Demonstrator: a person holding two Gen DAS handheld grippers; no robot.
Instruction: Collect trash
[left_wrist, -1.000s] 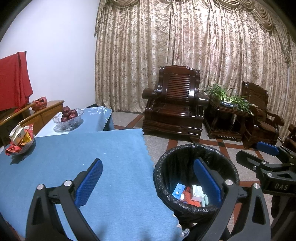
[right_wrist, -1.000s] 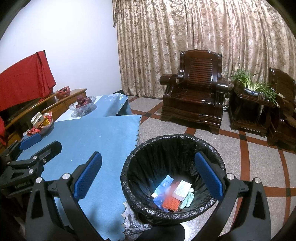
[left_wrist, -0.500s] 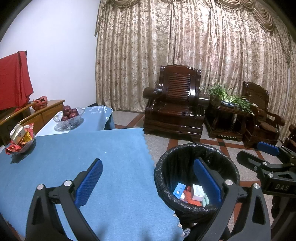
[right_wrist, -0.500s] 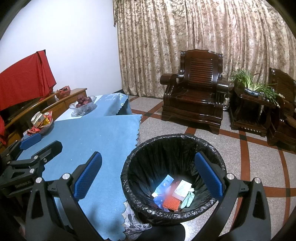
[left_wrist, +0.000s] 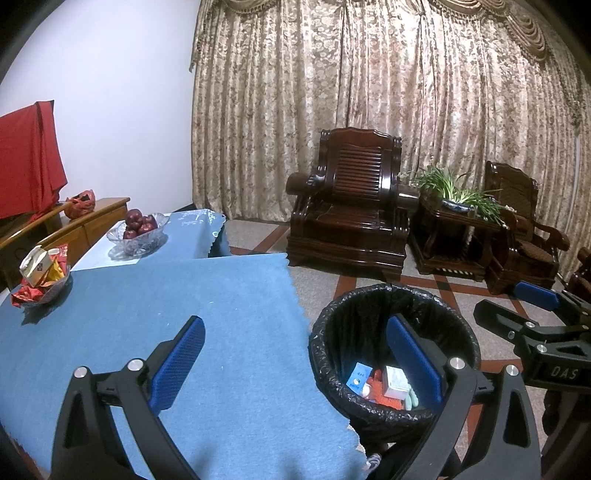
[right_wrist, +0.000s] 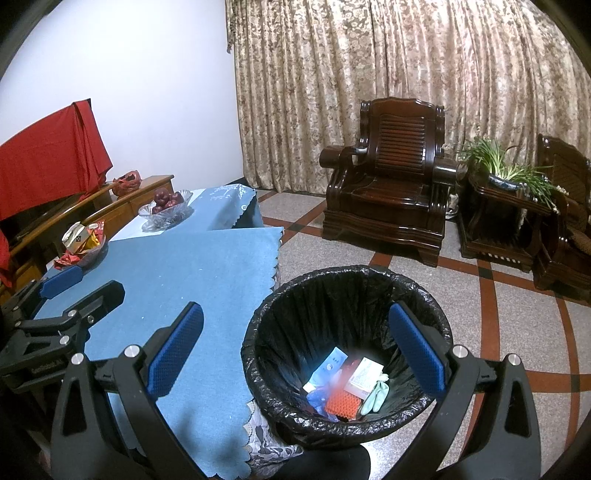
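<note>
A round bin lined with a black bag (right_wrist: 424, 299) (left_wrist: 332, 332) stands on the floor beside the blue-clothed table (left_wrist: 147, 314) (right_wrist: 207, 266). Inside lie a blue card (right_wrist: 327, 369), a white box (right_wrist: 364, 376), an orange ribbed piece (right_wrist: 341, 404) and a pale green glove (right_wrist: 376, 393). My right gripper (right_wrist: 295, 350) hangs open over the bin and the table edge, holding nothing. My left gripper (left_wrist: 295, 358) is open over the table's right edge, empty too. Each gripper shows in the other's view: the right gripper (left_wrist: 535, 314), the left gripper (right_wrist: 70, 295).
At the table's far left sits a bowl of wrapped snacks (left_wrist: 40, 273) (right_wrist: 83, 240); behind it a glass bowl of red fruit (left_wrist: 138, 229) (right_wrist: 166, 206) on a second cloth. Dark wooden armchairs (left_wrist: 351, 206) (right_wrist: 391, 192) and a plant (left_wrist: 454, 188) stand along the curtain.
Both views have shifted only slightly; the bin and its contents stay put and both grippers remain open.
</note>
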